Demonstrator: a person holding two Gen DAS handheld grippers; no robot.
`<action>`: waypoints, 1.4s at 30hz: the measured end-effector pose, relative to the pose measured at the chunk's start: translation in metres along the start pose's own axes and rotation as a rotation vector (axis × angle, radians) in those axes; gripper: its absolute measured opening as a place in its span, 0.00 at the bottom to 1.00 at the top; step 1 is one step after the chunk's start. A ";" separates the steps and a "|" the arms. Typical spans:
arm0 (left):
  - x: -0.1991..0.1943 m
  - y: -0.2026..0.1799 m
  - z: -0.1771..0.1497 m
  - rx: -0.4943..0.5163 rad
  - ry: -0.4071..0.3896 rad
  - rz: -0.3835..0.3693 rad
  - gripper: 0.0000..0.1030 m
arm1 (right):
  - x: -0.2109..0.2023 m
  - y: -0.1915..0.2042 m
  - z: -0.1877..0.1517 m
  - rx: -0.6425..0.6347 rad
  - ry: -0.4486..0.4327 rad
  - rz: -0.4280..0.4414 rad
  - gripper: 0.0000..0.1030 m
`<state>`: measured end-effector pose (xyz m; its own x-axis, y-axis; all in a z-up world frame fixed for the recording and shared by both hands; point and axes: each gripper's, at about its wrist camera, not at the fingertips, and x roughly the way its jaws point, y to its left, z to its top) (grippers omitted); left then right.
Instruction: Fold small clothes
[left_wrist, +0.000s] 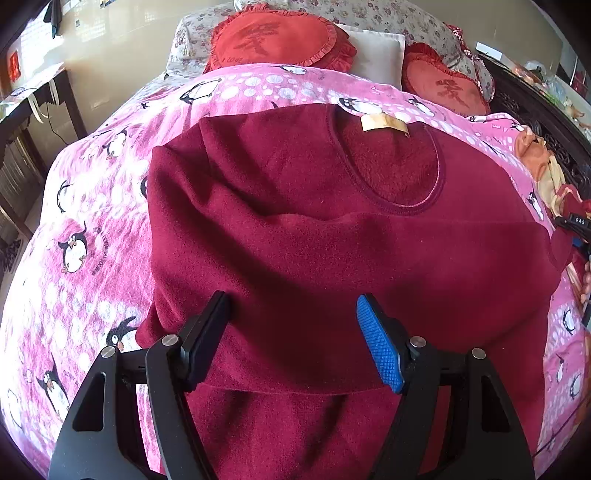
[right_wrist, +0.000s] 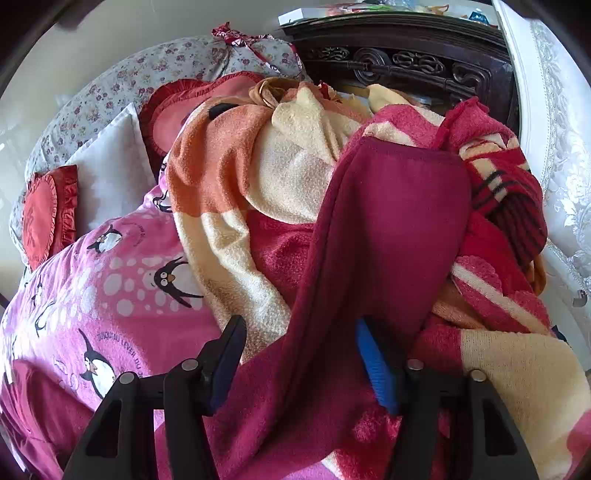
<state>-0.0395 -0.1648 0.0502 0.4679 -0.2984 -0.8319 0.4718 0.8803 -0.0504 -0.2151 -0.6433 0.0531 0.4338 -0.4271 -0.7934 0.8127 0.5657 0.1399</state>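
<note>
Sweater (left_wrist: 314, 236) lies flat on the bed (left_wrist: 92, 229); left hand-held gripper (left_wrist: 291, 332) hangs wide open over its hem; right hand-held gripper (right_wrist: 299, 354) has the sleeve (right_wrist: 388, 229) between half-open jaws, maybe not pinched; it could slip out and spoil the fold.

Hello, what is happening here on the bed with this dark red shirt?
A person is folding a dark red fleece top on a pink penguin blanket, with a gripper in each hand. The left gripper hangs open over the body of the top, holding nothing. The right gripper has the sleeve between its fingers, over a pile of towels; a firm grip is not clear.
</note>
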 end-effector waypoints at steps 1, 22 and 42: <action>0.001 0.000 0.000 0.000 0.003 0.000 0.70 | 0.000 0.001 -0.001 -0.016 -0.003 -0.005 0.44; -0.045 0.061 0.010 -0.209 -0.094 -0.068 0.70 | -0.203 0.152 -0.058 -0.483 -0.171 0.724 0.06; -0.005 0.022 0.013 -0.136 0.015 -0.184 0.69 | -0.142 0.193 -0.159 -0.568 0.148 0.658 0.43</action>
<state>-0.0216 -0.1489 0.0603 0.3716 -0.4540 -0.8098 0.4427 0.8534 -0.2753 -0.1816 -0.3614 0.0986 0.6587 0.1823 -0.7300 0.0822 0.9469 0.3107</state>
